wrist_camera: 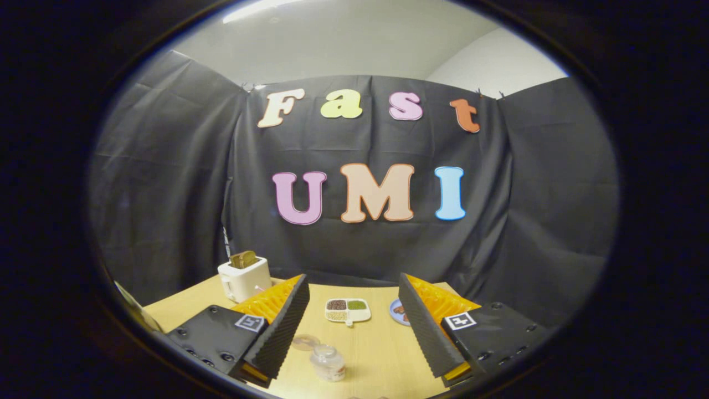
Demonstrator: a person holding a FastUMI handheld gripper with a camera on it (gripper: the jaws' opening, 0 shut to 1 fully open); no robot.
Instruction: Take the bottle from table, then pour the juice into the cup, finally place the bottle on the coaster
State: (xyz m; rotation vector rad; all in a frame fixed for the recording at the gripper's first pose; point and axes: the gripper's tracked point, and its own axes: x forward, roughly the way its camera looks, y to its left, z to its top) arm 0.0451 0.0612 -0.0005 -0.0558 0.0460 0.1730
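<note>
My gripper (353, 281) hangs open above the wooden table (382, 354), with nothing between its fingers. Below the gap, closer to the left finger, a small clear bottle (328, 363) with a pale label stands upright on the table. Touching or just behind it lies a round, see-through thing (306, 342), partly hidden by the left finger; I cannot tell whether it is the cup or the coaster. Both fingers are well above the bottle and apart from it.
A white toaster (243, 277) with a brown slice in it stands at the table's far left. A white divided dish (348, 310) of grains lies beyond the fingers in the middle. A small blue plate (397, 311) peeks out beside the right finger.
</note>
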